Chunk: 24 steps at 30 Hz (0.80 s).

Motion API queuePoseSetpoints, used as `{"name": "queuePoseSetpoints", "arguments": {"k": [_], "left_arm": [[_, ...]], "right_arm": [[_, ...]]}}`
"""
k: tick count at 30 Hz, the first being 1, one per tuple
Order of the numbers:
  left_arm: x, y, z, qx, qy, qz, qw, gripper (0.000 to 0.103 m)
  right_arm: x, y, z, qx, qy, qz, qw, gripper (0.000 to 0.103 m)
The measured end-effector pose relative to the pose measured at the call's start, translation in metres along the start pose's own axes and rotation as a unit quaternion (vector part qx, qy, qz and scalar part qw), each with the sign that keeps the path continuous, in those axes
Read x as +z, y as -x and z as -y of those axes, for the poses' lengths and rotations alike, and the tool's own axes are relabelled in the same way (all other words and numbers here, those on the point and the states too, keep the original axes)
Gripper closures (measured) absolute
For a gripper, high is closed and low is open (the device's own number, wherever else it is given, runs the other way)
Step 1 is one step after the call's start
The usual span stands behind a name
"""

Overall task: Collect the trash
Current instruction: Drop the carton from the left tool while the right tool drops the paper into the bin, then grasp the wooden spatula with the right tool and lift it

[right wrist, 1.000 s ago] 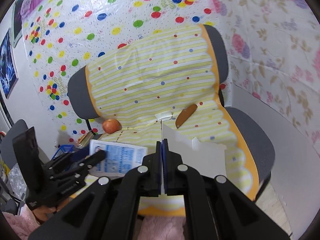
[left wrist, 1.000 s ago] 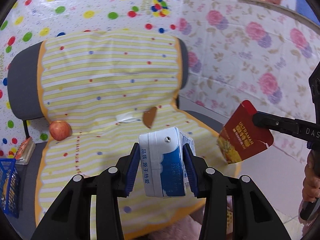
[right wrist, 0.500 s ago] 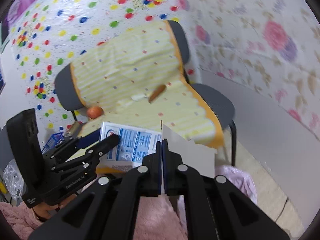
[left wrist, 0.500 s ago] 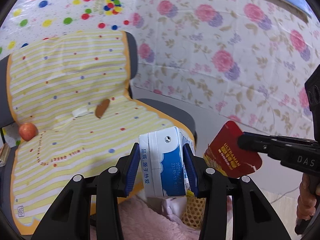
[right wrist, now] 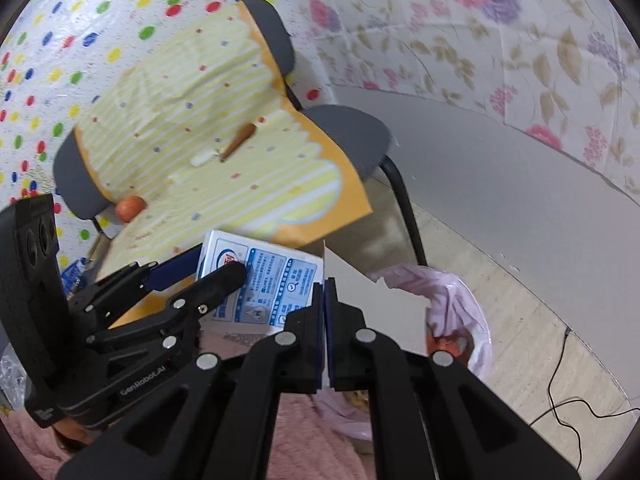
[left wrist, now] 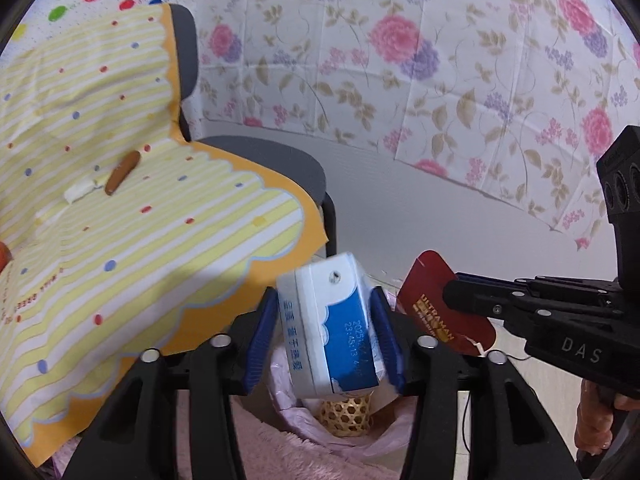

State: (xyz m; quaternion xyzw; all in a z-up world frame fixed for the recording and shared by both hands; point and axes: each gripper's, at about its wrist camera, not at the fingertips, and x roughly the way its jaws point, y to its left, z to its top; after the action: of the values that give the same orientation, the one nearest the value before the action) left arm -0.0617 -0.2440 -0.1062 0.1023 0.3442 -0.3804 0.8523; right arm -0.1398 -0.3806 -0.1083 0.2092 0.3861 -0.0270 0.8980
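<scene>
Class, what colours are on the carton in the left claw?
Blue and white carton; left wrist view.

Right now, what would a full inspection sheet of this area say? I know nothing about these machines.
Surface: grey chair draped with a yellow striped cloth.
Job's things: blue-and-white milk carton and red printed card, both held near a woven bin lined with a pink plastic bag.
Clutter: brown sausage-shaped scrap, white crumpled scrap and red apple on the cloth.
Grippers: left gripper shut on the carton; right gripper shut on the card.
Cables: thin black cable across the pale wooden floor.
Surroundings: floral wall sheet, polka-dot wall sheet, pink fluffy fabric below.
</scene>
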Motion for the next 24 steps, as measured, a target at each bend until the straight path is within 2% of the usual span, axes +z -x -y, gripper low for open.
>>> {"name": "queuePoseSetpoints", "arguments": {"k": [1,3,5,13,24], "left_arm": [[0.0,-0.003,0.0,0.0,0.0,-0.003,1.0,0.035],[0.0,-0.005,-0.004,-0.003,0.003,-0.006,1.0,0.03],[0.0,-0.003,-0.011,0.006,0.008,-0.005,0.9999,0.03],[-0.001,0.026,-0.055,0.066,0.047,0.018,0.9966,0.028],[-0.006,0.07,-0.098,0.134,0.078,0.049,0.9867,0.028]], "right_arm": [[0.0,-0.001,0.004,-0.003,-0.005,-0.001,1.0,0.1],[-0.001,-0.002,0.009,-0.007,-0.012,-0.001,1.0,0.095],[0.0,0.001,0.01,-0.008,-0.011,0.005,1.0,0.091],[0.011,0.022,-0.007,-0.022,0.018,0.04,0.999,0.09],[0.029,0.011,-0.064,0.015,0.087,0.038,0.995,0.088]]}}
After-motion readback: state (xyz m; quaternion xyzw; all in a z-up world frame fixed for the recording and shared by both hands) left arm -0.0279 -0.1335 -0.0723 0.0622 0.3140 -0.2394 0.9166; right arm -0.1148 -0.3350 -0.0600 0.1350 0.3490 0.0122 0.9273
